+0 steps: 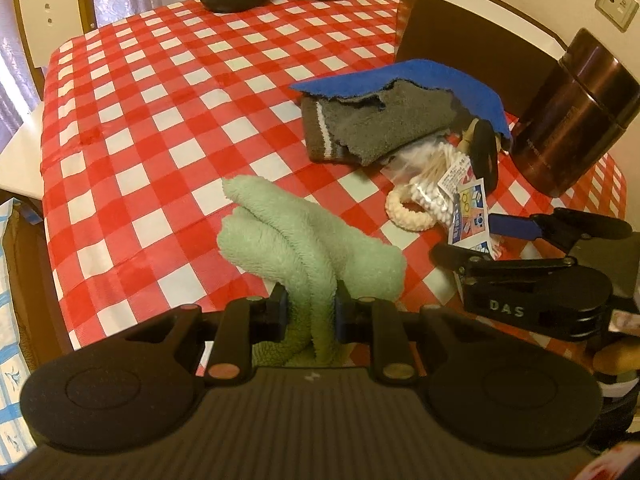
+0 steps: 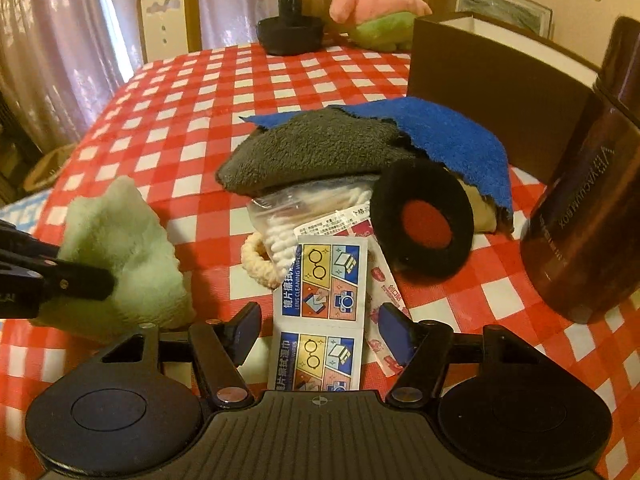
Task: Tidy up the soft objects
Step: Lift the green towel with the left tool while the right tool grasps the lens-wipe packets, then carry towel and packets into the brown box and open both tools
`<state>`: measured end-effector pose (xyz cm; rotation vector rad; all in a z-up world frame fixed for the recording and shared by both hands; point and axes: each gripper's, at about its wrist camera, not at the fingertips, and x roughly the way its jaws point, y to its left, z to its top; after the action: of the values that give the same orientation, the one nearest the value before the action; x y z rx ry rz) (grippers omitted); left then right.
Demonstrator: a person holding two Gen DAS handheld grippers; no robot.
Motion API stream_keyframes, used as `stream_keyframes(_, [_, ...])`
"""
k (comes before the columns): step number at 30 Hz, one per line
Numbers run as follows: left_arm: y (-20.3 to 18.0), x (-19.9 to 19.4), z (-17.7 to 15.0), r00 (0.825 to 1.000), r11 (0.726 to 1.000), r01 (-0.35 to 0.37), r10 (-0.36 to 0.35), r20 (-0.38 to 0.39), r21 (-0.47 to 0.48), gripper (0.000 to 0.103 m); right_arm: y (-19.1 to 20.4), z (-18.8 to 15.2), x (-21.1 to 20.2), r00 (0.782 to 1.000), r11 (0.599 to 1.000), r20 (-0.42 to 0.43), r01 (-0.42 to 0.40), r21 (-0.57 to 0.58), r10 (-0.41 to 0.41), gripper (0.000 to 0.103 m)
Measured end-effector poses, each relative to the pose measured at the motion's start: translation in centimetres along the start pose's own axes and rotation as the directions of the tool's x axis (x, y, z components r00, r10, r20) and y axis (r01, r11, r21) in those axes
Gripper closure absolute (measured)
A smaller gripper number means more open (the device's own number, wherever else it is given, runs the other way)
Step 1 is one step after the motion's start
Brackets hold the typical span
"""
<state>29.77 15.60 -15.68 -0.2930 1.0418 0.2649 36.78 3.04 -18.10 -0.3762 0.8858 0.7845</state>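
Note:
My left gripper point(image 1: 310, 312) is shut on a pale green fluffy towel point(image 1: 296, 240), which bulges forward over the checked tablecloth; the towel also shows at the left of the right wrist view point(image 2: 128, 248). My right gripper point(image 2: 320, 330) is open and empty, its jaws either side of a strip of lens-wipe packets point(image 2: 322, 312). Ahead lies a pile: a grey towel point(image 2: 312, 148) under a blue cloth point(image 2: 452, 140), a black round pad with a red centre point(image 2: 424, 224), a bag of cotton swabs point(image 2: 304, 208) and a cream ring-shaped hair tie point(image 2: 256, 260).
A brown insulated jar point(image 2: 588, 216) stands at the right, with a dark brown box point(image 2: 496, 80) behind it. A black-based glass pot point(image 2: 290, 16) and a pink and green plush toy point(image 2: 376, 4) sit at the table's far edge. A chair point(image 2: 170, 20) stands beyond.

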Motion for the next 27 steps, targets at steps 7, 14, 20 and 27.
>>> stream_keyframes(7, [0.1,0.1,0.0,1.000,1.000,0.011,-0.011,-0.001,0.011,0.083,0.2,-0.2,0.0,0.999,0.999,-0.003,0.053,-0.011,-0.053,0.054])
stream_keyframes(14, [-0.2,-0.4,0.1,1.000,0.999,0.024,-0.025,0.014,0.040,0.083,-0.2,-0.1,-1.9,0.999,0.999,0.027,0.039,0.027,-0.040,0.055])
stream_keyframes(20, [-0.8,-1.7,0.3,0.997,0.996,0.051,-0.055,0.047,0.078,0.083,-1.1,0.2,-4.2,0.998,0.995,0.055,0.037,0.091,-0.043,0.055])
stream_keyframes(27, [-2.6,-4.0,0.9,0.988,0.983,0.106,-0.122,0.098,0.149,0.083,-3.0,0.0,-7.7,0.993,0.979,0.087,0.063,0.194,-0.081,0.055])
